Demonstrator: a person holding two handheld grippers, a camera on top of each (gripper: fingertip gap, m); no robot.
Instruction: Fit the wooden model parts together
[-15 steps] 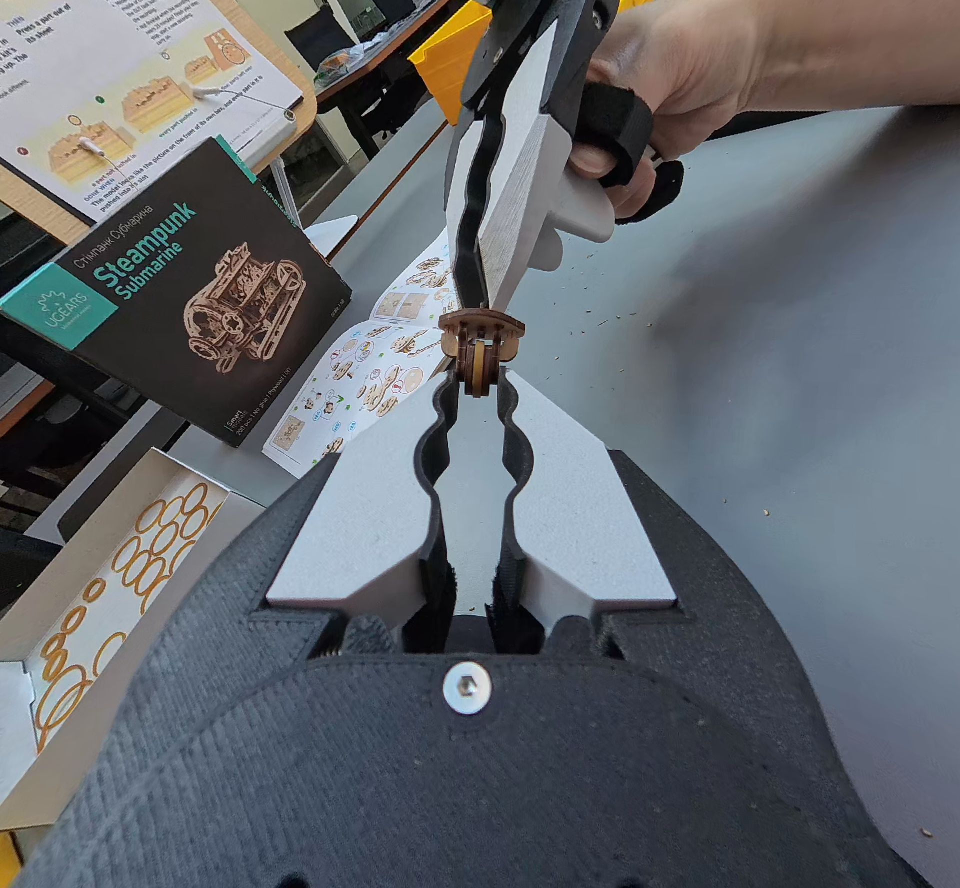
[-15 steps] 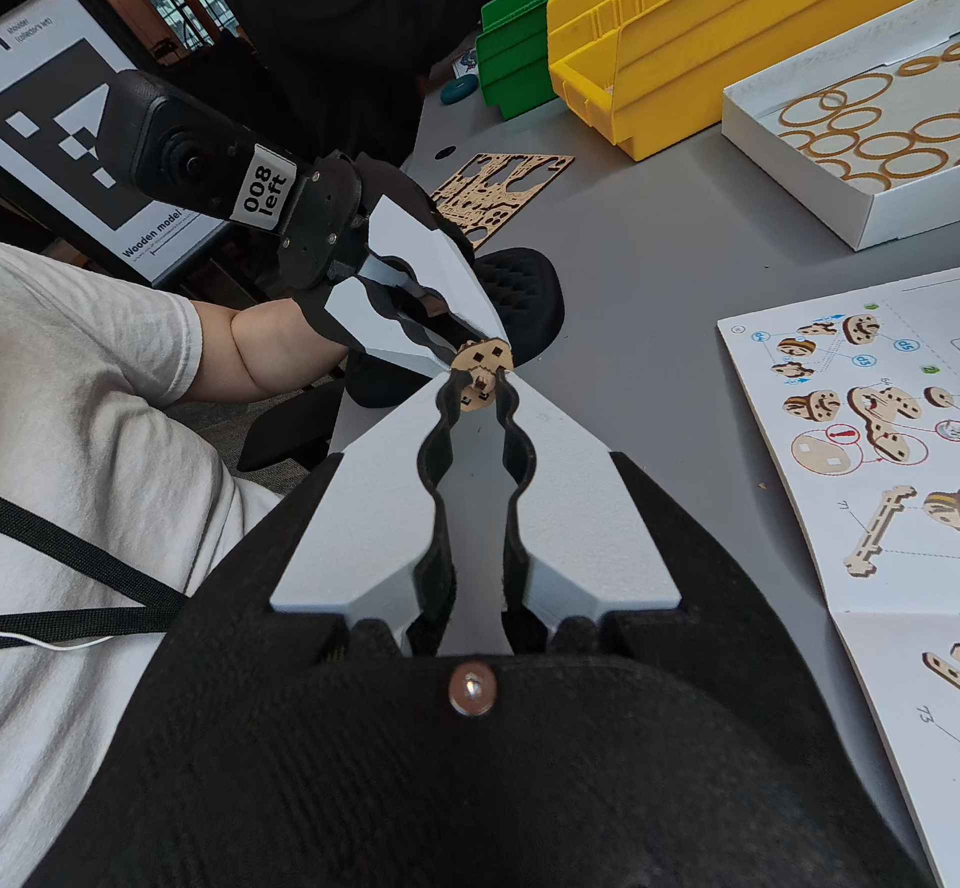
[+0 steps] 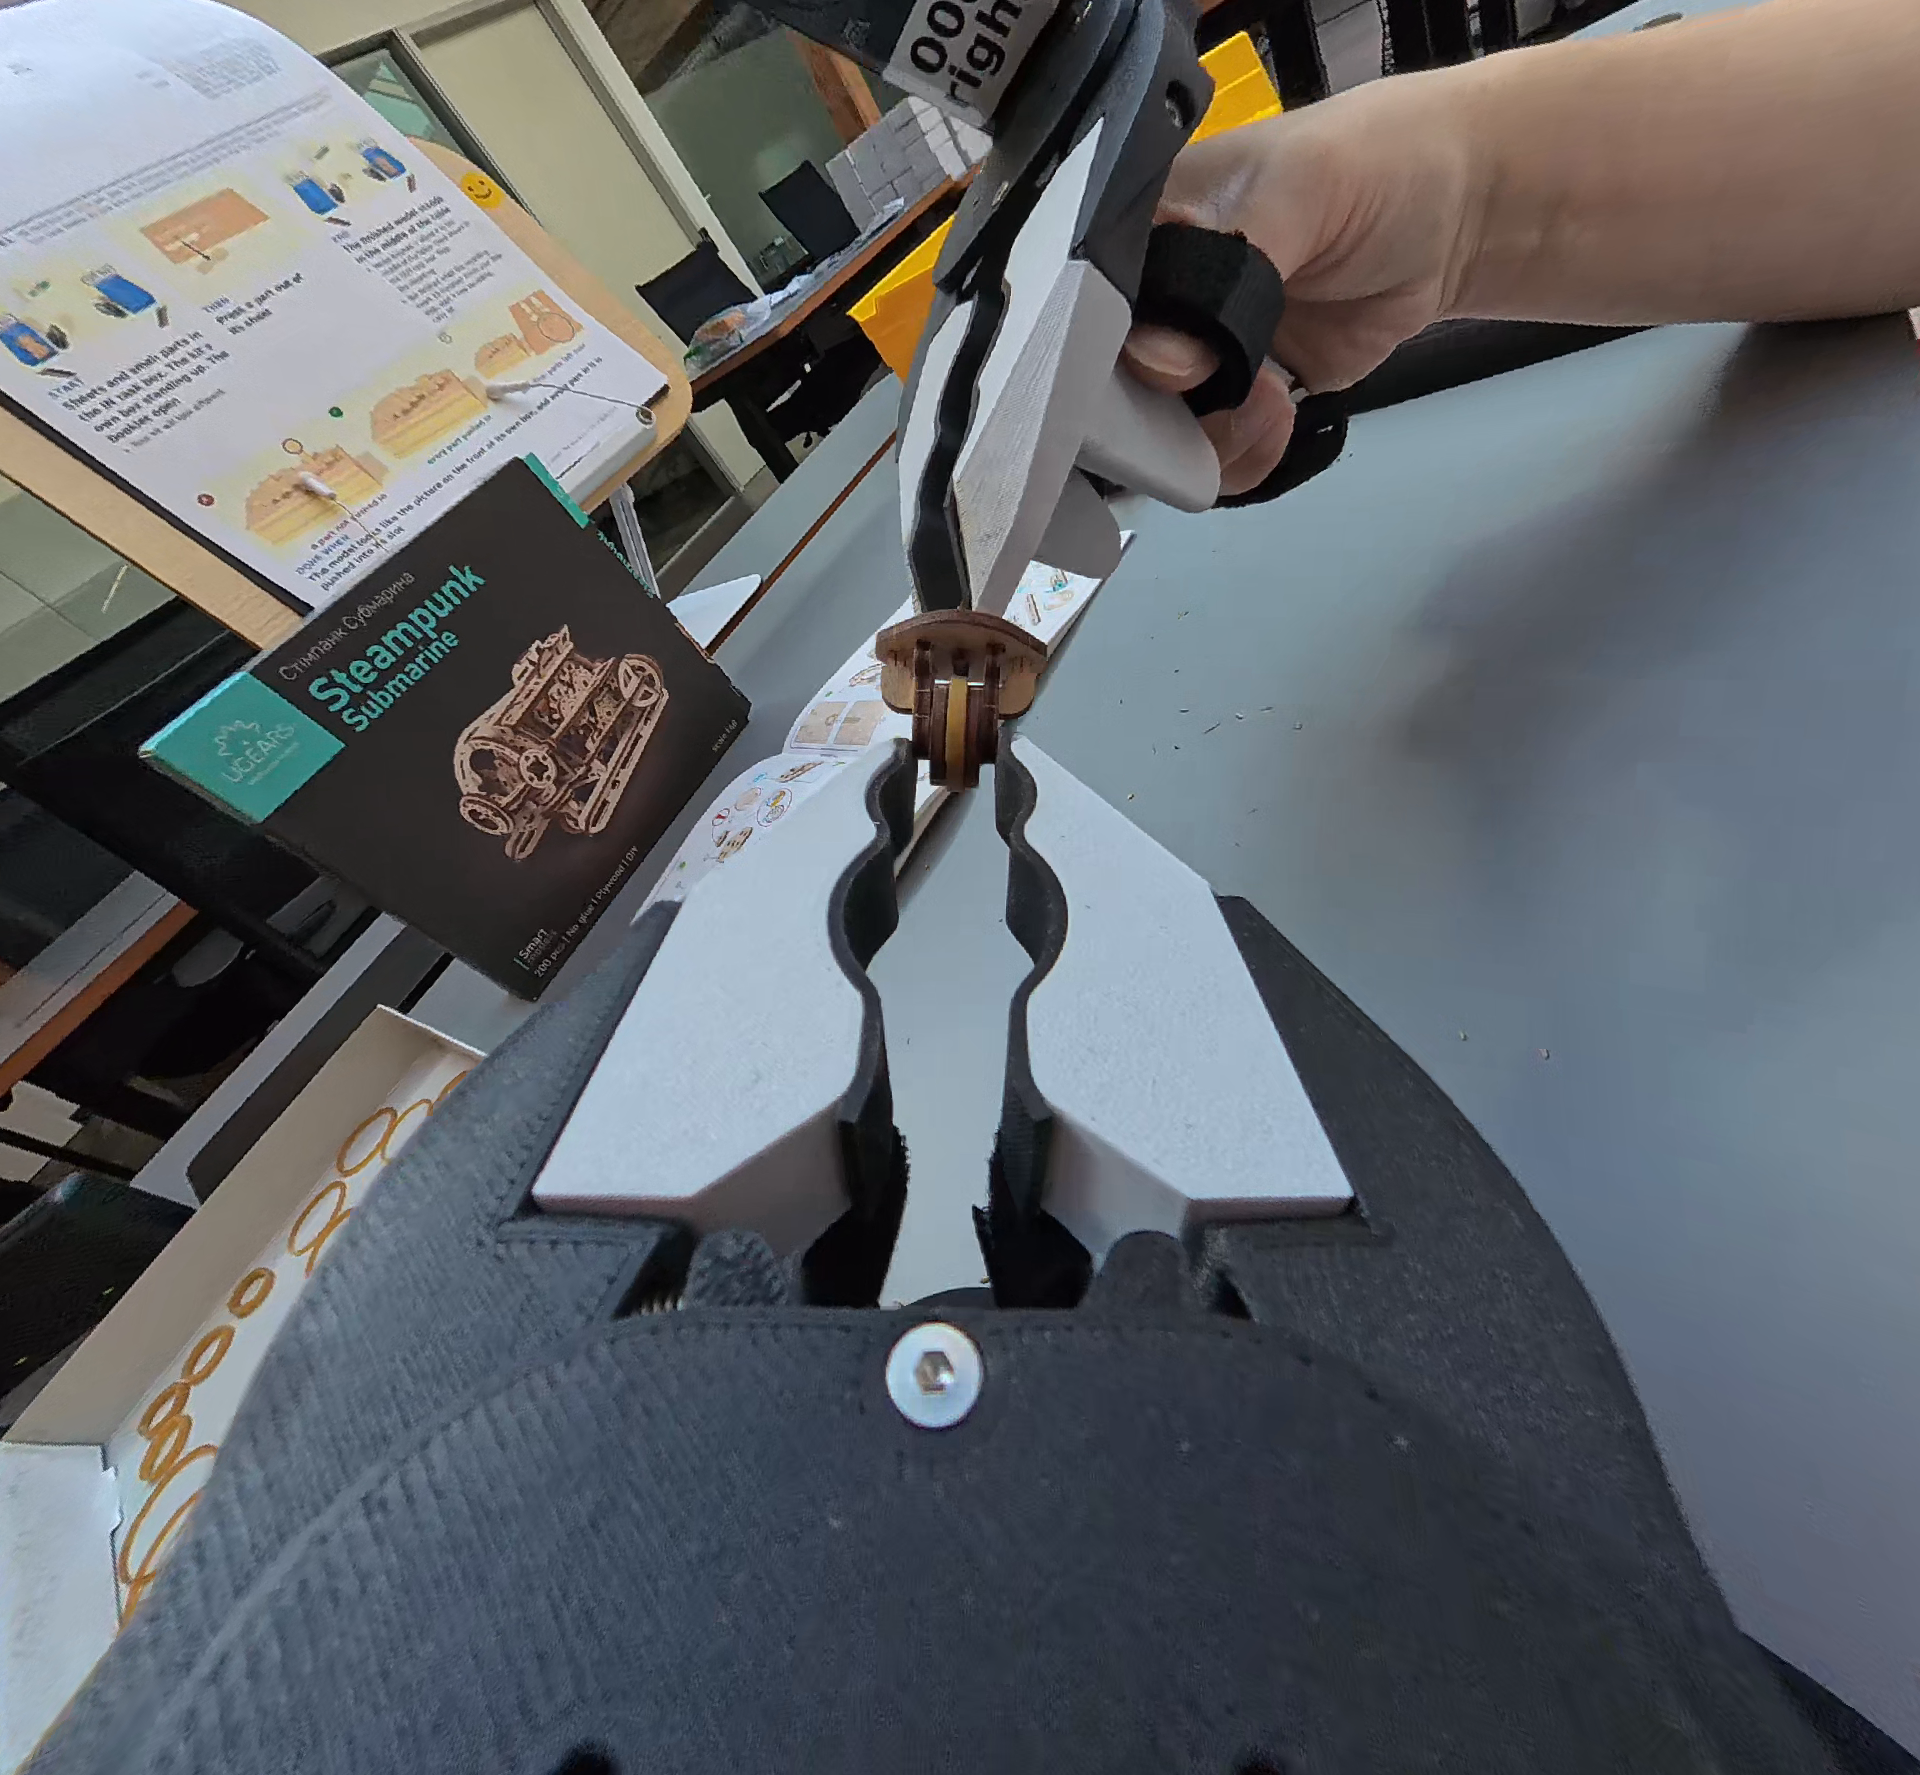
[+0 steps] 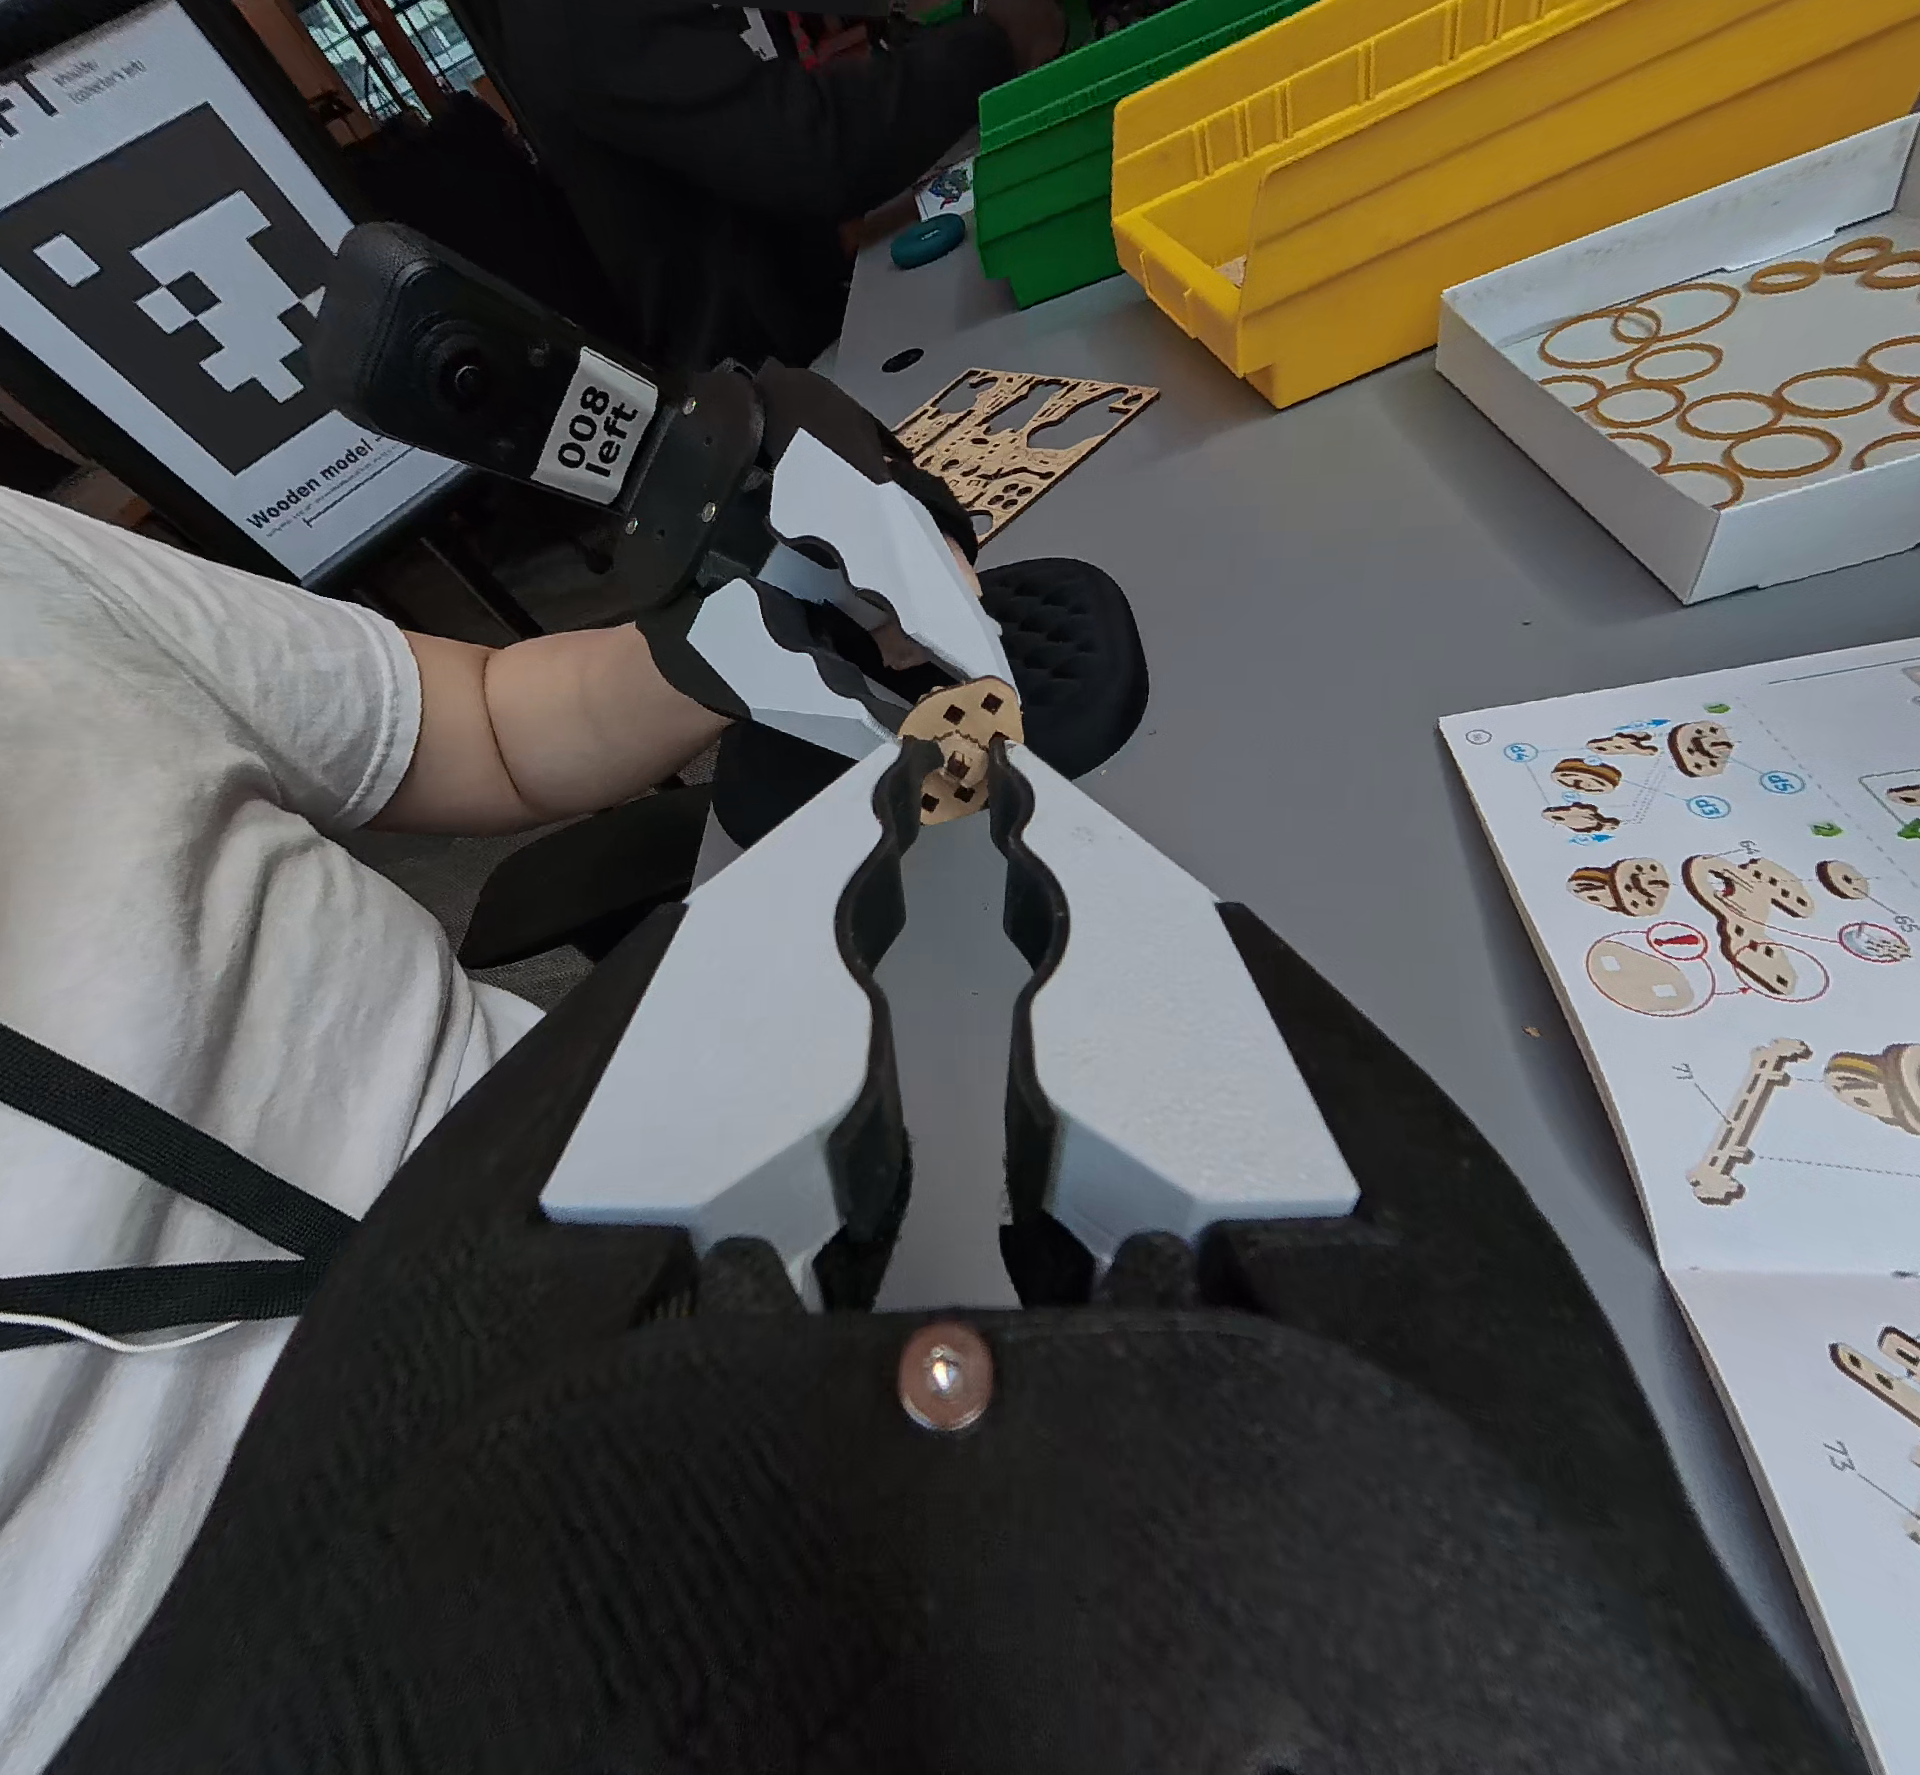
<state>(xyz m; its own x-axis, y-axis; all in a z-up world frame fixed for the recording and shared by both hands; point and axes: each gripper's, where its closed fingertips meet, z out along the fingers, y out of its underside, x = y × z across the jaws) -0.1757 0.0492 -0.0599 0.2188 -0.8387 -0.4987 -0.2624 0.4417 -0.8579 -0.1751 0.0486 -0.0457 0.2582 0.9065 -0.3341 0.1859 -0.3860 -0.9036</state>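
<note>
Held above the grey table [image 3: 1558, 790]: small wooden assembly [image 3: 958, 695], pinched from below by left gripper [image 3: 954, 769], nearly closed on its stacked discs. Clamped from above on its plate edge by right gripper [image 4: 951, 769]. Instruction booklet [image 4: 1714, 946] just beside.

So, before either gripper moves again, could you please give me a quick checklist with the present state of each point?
1. Left gripper clamped on the stacked lower parts of the wooden assembly: ok.
2. Right gripper holding the slotted round plate by its rim: ok.
3. Plate fully seated on the tabs beneath: cannot tell; the joint is partly hidden by fingertips.
4. Assembly held above the grey table, touching nothing else: ok.
5. Instruction booklet open and visible for reference: ok.
6. Ring tray away from both grippers: ok.
</note>
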